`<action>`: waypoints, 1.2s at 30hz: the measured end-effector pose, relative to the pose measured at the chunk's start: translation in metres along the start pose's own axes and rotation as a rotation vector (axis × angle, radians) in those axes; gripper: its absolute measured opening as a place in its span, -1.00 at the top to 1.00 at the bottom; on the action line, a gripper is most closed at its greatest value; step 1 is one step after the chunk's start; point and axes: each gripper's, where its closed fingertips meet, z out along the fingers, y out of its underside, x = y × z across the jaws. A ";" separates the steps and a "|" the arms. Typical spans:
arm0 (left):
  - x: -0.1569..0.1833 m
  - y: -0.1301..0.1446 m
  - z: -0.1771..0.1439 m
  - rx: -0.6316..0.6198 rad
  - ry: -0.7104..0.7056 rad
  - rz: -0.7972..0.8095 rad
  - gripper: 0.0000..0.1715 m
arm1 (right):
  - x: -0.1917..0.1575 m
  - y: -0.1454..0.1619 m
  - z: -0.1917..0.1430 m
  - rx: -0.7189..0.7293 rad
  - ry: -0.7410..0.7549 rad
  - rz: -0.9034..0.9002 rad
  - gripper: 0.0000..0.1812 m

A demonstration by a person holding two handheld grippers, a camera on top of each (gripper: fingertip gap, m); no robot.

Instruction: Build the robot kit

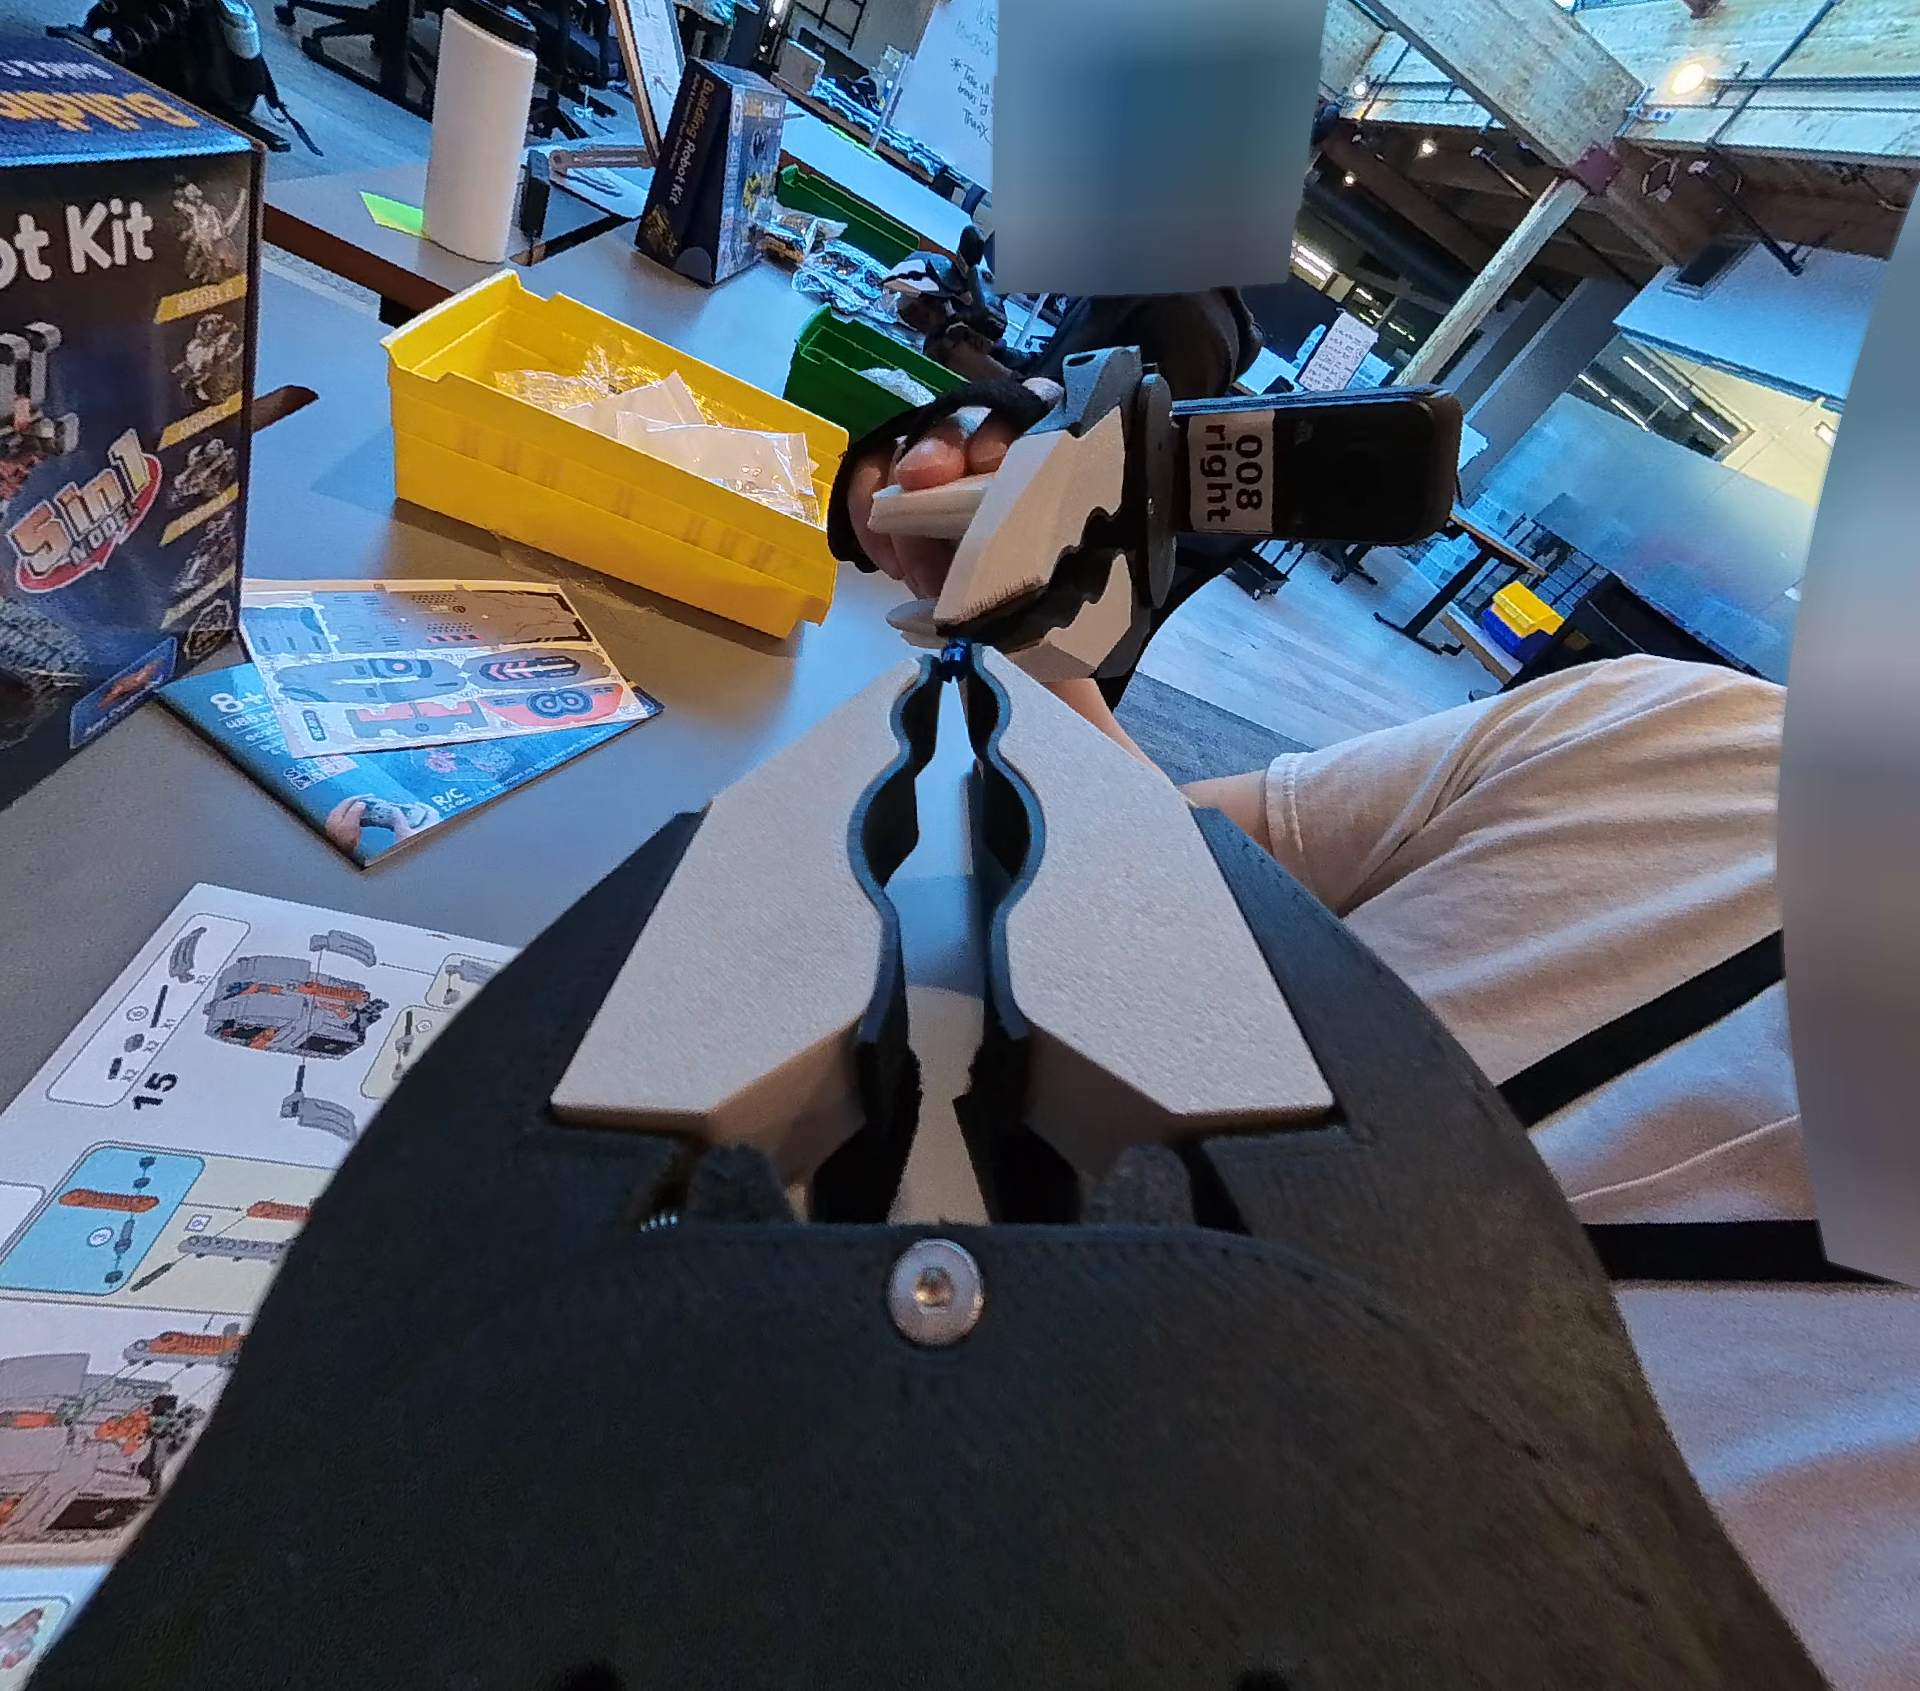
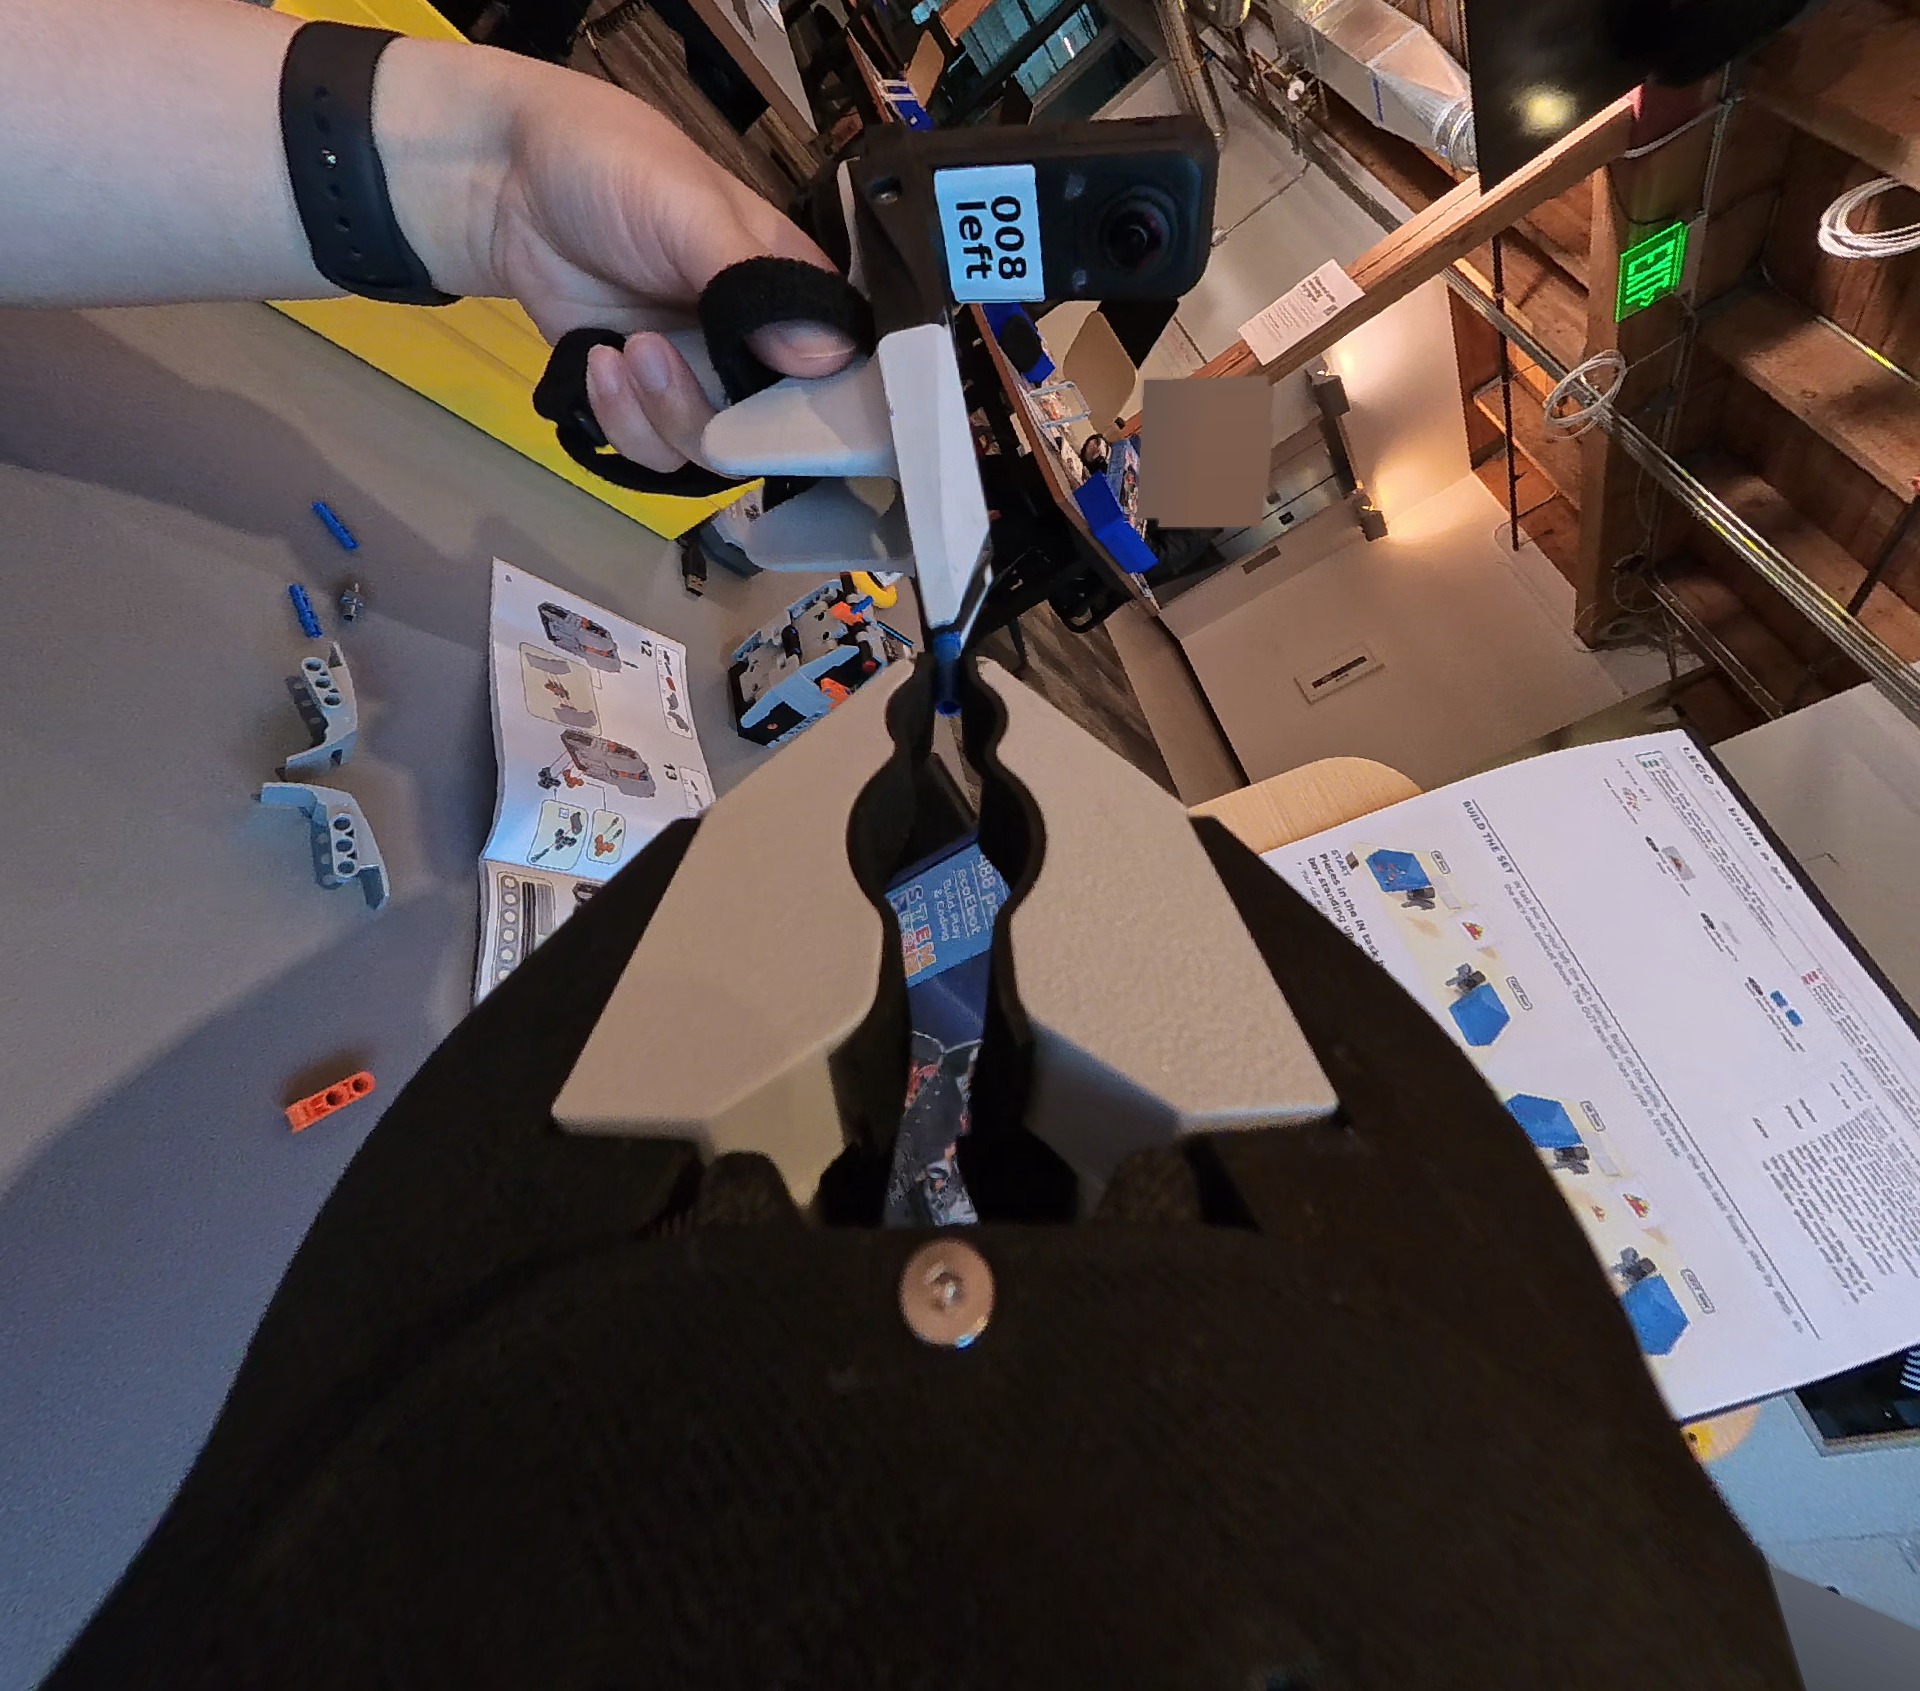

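Observation:
My left gripper (image 1: 948,677) and right gripper (image 2: 941,687) meet tip to tip in the air over the near edge of the grey table (image 1: 312,498). Each is shut on one end of a small blue pin (image 1: 952,660), which also shows in the right wrist view (image 2: 945,665). The right gripper (image 1: 971,618) comes in from the upper right in the left wrist view. The left gripper (image 2: 961,602) comes in from above in the right wrist view. A hand with finger loops holds each one. Most of the pin is hidden by the fingertips.
On the table are a yellow bin (image 1: 623,457) of plastic bags, a kit box (image 1: 125,394), a sticker sheet (image 1: 436,665), an open instruction booklet (image 2: 582,758), a partly built model (image 2: 810,675), two grey curved parts (image 2: 338,841), loose blue pins (image 2: 303,607), an orange piece (image 2: 330,1096) and a printed sheet (image 2: 1558,1070). Both grippers' tips are close together, under 4 cm apart. From either gripper's tips it is about 25 cm to the orange piece (image 2: 330,1096).

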 end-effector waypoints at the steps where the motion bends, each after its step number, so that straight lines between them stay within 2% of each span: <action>1: 0.001 0.001 0.000 -0.005 0.007 -0.002 0.97 | -0.001 -0.001 0.000 0.006 -0.005 0.004 0.97; 5: 0.002 -0.003 -0.003 0.013 0.020 0.005 0.97 | 0.004 -0.004 0.001 0.036 0.025 0.020 0.96; 8: 0.002 -0.010 -0.009 0.044 0.003 0.019 0.98 | 0.021 -0.010 -0.003 0.099 0.121 0.057 0.73; 12: 0.018 -0.033 -0.040 0.153 -0.017 0.070 0.98 | 0.042 0.000 -0.016 0.185 0.188 0.207 0.72; 16: 0.038 -0.049 -0.076 0.246 -0.134 0.173 0.98 | 0.054 0.026 -0.019 0.242 0.222 0.394 0.79; 19: 0.055 -0.056 -0.099 0.297 -0.190 0.238 0.98 | 0.050 0.043 -0.011 0.229 0.185 0.499 0.82; 22: 0.063 -0.062 -0.118 0.349 -0.222 0.277 0.98 | 0.040 0.057 0.002 0.172 0.155 0.515 0.82; 26: 0.066 -0.068 -0.136 0.410 -0.172 0.243 0.98 | 0.017 0.070 0.026 0.090 0.075 0.519 0.77; 30: 0.066 -0.072 -0.143 0.442 -0.125 0.219 0.99 | -0.001 0.071 0.050 0.079 -0.012 0.579 0.72; 36: 0.066 -0.071 -0.146 0.444 -0.111 0.214 0.98 | -0.013 0.071 0.073 0.046 -0.044 0.595 0.75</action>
